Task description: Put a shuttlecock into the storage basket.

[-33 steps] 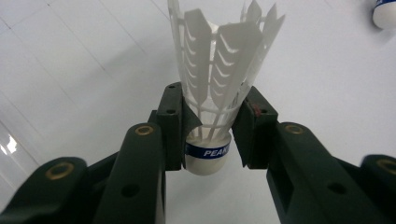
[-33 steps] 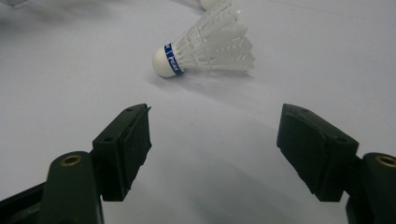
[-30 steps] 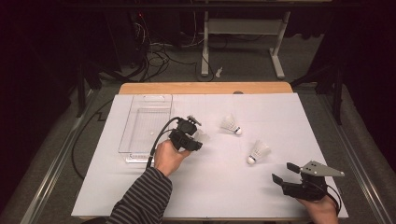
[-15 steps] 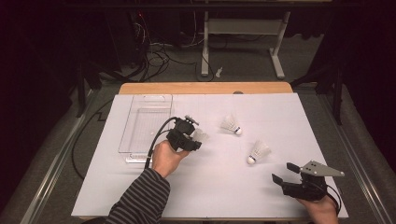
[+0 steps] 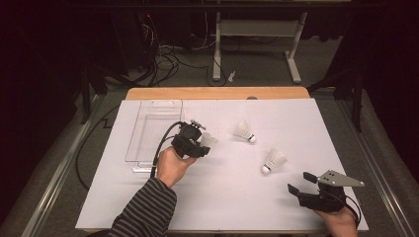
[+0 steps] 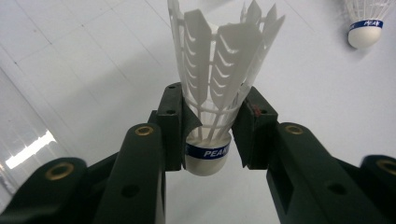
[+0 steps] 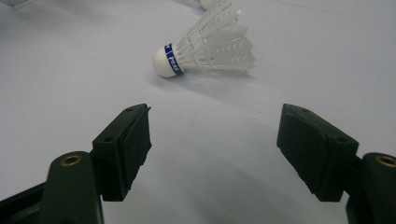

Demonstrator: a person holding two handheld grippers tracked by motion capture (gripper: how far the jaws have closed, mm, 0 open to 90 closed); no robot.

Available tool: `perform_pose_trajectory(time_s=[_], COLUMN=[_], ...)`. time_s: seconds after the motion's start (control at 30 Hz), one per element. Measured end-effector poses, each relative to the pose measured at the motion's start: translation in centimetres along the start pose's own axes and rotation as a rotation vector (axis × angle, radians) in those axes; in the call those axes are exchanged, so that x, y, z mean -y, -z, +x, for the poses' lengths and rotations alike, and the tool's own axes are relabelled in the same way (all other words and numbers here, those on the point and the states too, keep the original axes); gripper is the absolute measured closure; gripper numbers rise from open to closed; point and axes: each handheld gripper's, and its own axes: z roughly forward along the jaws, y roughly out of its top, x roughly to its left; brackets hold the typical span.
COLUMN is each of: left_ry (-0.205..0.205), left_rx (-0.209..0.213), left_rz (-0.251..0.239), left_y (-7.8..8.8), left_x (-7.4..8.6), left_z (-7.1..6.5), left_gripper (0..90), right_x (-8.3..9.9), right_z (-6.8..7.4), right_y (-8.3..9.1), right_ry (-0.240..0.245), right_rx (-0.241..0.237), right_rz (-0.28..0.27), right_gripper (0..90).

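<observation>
My left gripper is shut on a white shuttlecock with a blue band; its pads press the skirt just above the cork, feathers pointing away from the hand. It hovers over the white sheet just right of the clear plastic tray. Two more shuttlecocks lie on the sheet: one at mid table, another nearer the right hand. My right gripper rests at the front right, open and empty. In the right gripper view the nearer shuttlecock lies on its side ahead of the jaws.
A white sheet covers the wooden table. The tray stands empty at the left. Beyond the table's far edge are cables and a desk frame on the floor.
The left hand with the shuttlecock has shifted slightly toward the tray. The right gripper has kept still.
</observation>
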Motion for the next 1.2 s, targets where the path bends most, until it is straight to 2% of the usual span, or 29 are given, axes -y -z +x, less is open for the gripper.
perform_pose_trajectory(time_s=[0.4,1.2], left_ry=[0.001,0.035], left_rx=[-0.01,-0.019], left_rz=[-0.036,-0.092], left_y=[1.1,3.6], left_x=[0.0,0.4], left_z=[0.1,1.3], left_gripper=[67.0,67.0], right_x=[0.0,0.0], right_z=[0.0,0.0], right_y=[0.0,0.1], right_ry=[-0.005,-0.008], right_rx=[0.0,0.002], right_rz=[-0.001,-0.005], right_gripper=[26.4,26.4])
